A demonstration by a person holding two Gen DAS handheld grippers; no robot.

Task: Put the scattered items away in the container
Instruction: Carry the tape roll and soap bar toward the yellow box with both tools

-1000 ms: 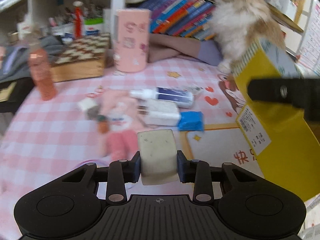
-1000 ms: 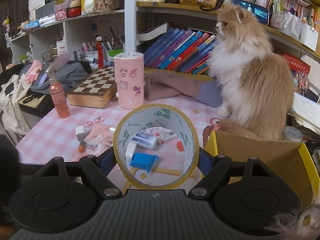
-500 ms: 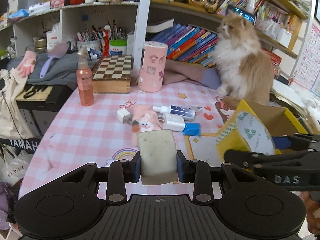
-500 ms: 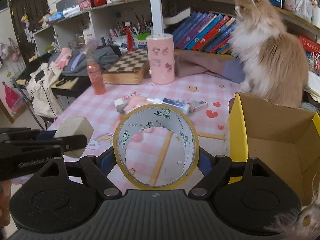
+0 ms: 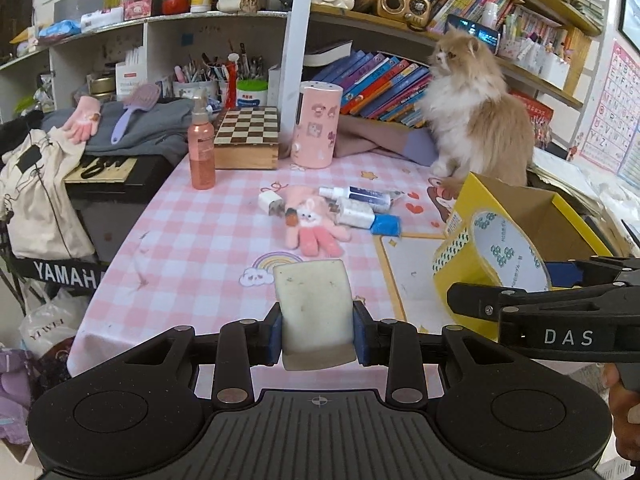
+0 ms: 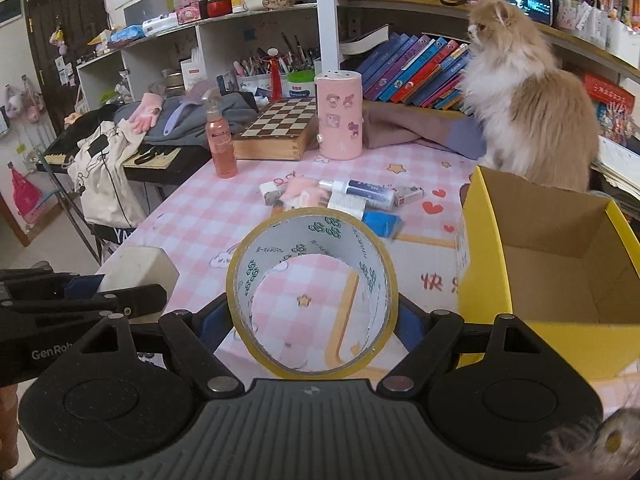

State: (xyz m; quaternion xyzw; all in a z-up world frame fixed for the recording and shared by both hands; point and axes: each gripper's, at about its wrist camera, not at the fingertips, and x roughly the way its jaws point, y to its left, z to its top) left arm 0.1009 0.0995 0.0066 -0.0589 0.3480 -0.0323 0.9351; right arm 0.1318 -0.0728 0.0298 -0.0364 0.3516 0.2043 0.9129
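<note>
Your tape roll (image 6: 312,292) hides table (image 6: 200,216) behind it; yellow box (image 6: 552,272) cut off at right edge; glove (image 6: 298,194) half hidden; bottle (image 6: 362,192) label unreadable.

Bench (image 5: 208,240) is pink-and-white checked, box (image 6: 480,248) bright yellow with a brown inside, tape roll (image 6: 312,292) yellowish, glove (image 5: 316,228) pink, cat (image 5: 480,120) cream and white, chessboard (image 5: 246,126) brown-and-white checkered.

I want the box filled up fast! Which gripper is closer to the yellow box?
Right. The right gripper, holding the tape roll, sits just beside the yellow box. The left gripper, holding the white block, is farther off.
</note>
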